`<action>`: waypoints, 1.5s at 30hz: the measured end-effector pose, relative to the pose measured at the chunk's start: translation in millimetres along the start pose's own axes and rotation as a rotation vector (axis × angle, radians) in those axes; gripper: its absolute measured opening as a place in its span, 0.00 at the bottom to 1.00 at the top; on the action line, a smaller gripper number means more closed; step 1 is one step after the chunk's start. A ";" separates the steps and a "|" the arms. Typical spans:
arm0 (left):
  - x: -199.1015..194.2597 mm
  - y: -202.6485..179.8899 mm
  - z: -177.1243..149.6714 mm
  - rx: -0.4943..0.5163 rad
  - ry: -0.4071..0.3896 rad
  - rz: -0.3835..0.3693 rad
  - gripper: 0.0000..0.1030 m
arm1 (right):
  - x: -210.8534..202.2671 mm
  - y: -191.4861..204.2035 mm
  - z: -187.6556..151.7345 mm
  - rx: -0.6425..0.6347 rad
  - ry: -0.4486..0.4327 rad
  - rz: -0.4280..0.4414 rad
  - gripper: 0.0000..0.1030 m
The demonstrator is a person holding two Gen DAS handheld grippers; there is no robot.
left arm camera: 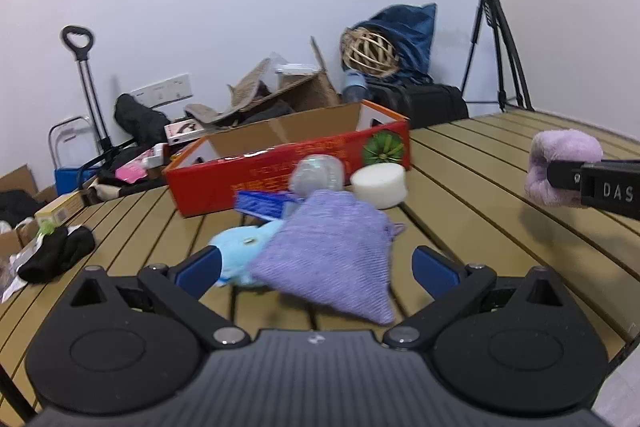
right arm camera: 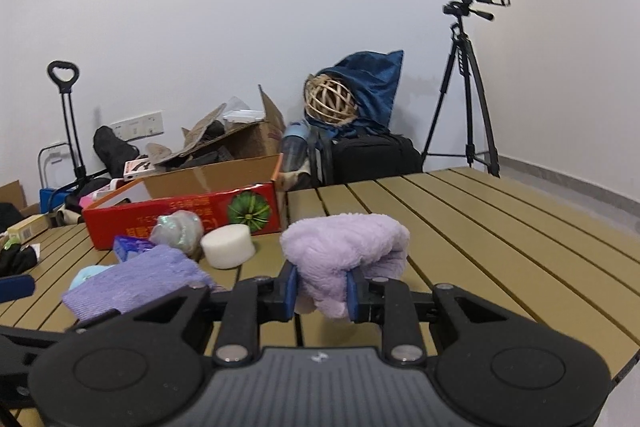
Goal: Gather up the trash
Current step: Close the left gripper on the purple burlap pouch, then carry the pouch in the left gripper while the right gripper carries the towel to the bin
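My right gripper [right arm camera: 321,290] is shut on a fluffy lilac cloth [right arm camera: 348,241], lifted above the slatted table; the left wrist view shows the same lilac cloth [left arm camera: 562,171] and gripper at far right. My left gripper [left arm camera: 316,269] stands open low over the table, a knitted purple pouch [left arm camera: 334,259] lying between its blue pads without touching them. Beside the pouch lie a light blue soft item [left arm camera: 240,245], a blue packet [left arm camera: 260,205], a crumpled clear plastic ball [left arm camera: 318,173] and a white foam disc [left arm camera: 380,183]. Behind them stands a red open box [left arm camera: 288,167].
Black cloth [left arm camera: 56,255] and wrappers lie at the table's [left arm camera: 500,163] left edge. Beyond the far edge, cardboard boxes [left arm camera: 280,91], a hand trolley [left arm camera: 86,83], a black bag [left arm camera: 424,105] with a wicker ball and a tripod [left arm camera: 496,39] crowd the wall.
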State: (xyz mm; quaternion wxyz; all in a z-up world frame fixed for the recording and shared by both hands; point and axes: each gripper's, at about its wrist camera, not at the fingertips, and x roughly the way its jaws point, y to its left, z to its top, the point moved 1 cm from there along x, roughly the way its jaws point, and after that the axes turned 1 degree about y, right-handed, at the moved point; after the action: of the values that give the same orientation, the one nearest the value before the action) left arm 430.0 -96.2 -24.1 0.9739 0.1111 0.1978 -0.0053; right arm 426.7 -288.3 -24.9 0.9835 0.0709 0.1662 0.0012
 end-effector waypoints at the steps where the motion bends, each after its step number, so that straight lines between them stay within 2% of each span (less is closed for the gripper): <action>1: 4.2 -4.6 1.0 0.009 0.008 0.003 1.00 | 0.6 -3.2 0.5 0.006 0.001 0.000 0.22; 11: 47.7 -9.3 14.5 -0.023 0.128 0.038 1.00 | -1.2 -26.5 5.7 0.032 -0.022 -0.010 0.22; 17: 58.2 -18.3 14.1 0.019 0.147 0.067 0.99 | -4.3 -37.6 8.2 0.033 -0.032 -0.015 0.22; 20: 60.9 -21.2 13.6 0.022 0.160 0.079 0.92 | -4.8 -40.6 8.2 0.033 -0.030 -0.015 0.22; 22: 64.7 -20.8 12.9 0.018 0.181 0.098 0.83 | -5.8 -42.8 7.8 0.040 -0.031 -0.010 0.22; 26: 67.9 -15.0 13.8 -0.012 0.201 0.085 0.73 | -8.9 -44.3 8.8 0.048 -0.042 -0.003 0.22; 28: 65.9 -13.2 14.2 -0.024 0.201 0.064 0.55 | -10.5 -44.6 9.3 0.052 -0.046 0.002 0.22; 31: 62.7 -11.8 15.3 -0.046 0.203 0.046 0.45 | -12.4 -44.8 9.4 0.054 -0.051 0.008 0.22; 37: 52.2 -5.0 15.3 -0.100 0.184 0.026 0.33 | -20.4 -46.0 8.5 0.051 -0.071 0.022 0.22; 45: 30.4 3.5 17.5 -0.129 0.152 0.012 0.32 | -24.6 -47.1 10.2 0.056 -0.075 0.040 0.22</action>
State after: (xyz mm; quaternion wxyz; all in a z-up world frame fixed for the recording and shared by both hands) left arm 465.0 -95.6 -19.4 0.9613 0.0492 0.2704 0.0216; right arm 405.7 -336.9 -13.9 0.9865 0.1018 0.1278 0.0135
